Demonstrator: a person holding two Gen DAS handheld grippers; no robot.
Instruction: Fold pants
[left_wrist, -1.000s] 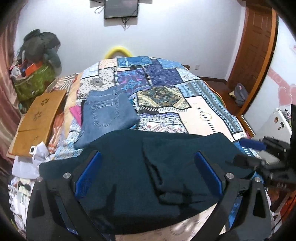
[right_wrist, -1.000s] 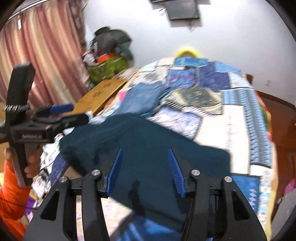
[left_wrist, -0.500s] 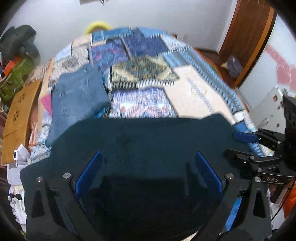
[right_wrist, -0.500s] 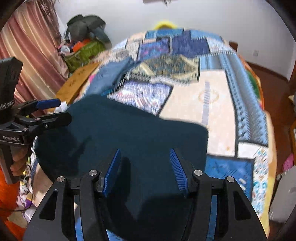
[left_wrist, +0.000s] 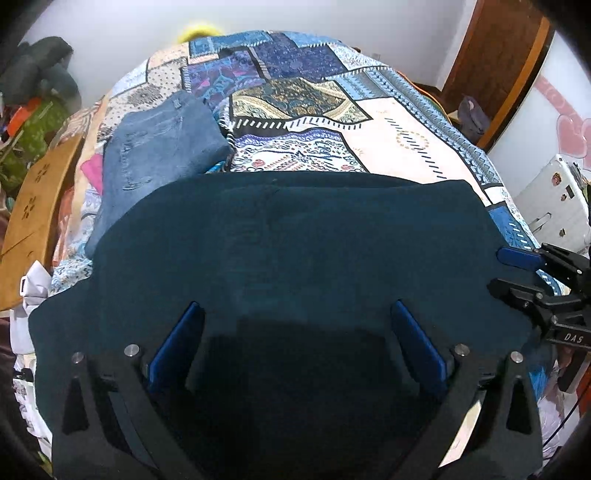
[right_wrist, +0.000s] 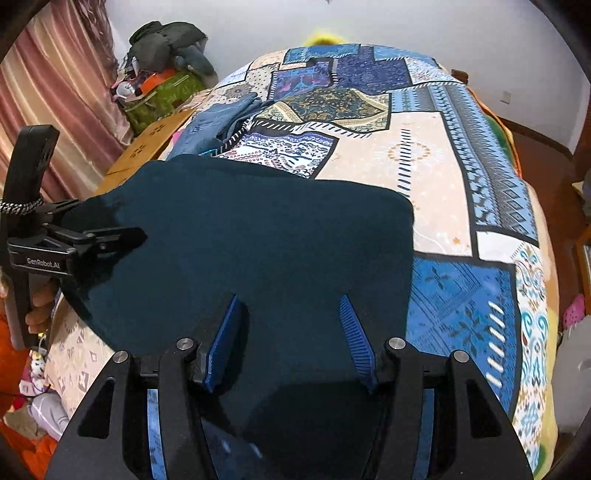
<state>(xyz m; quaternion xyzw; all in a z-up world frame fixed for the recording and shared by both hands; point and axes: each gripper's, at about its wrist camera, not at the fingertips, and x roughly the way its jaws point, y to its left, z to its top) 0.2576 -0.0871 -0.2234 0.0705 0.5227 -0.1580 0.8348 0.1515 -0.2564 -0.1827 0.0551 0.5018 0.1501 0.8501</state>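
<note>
White capitals "DAS" stand on the black body of the right gripper, seen at the edge of the left wrist view. White lettering "GenRobot.AI" stands on the black body of the left gripper, seen at the edge of the right wrist view. No other lettering can be read

The left gripper is showing a matte black frame with triangular cut-outs, silver screws at its joints and blue ribbed pads on both fingers. The right gripper is wearing the same black frame, silver screws and blue serrated pads. White lettering is showing on each gripper's body, and a bare hand is gripping a black handle.
</note>
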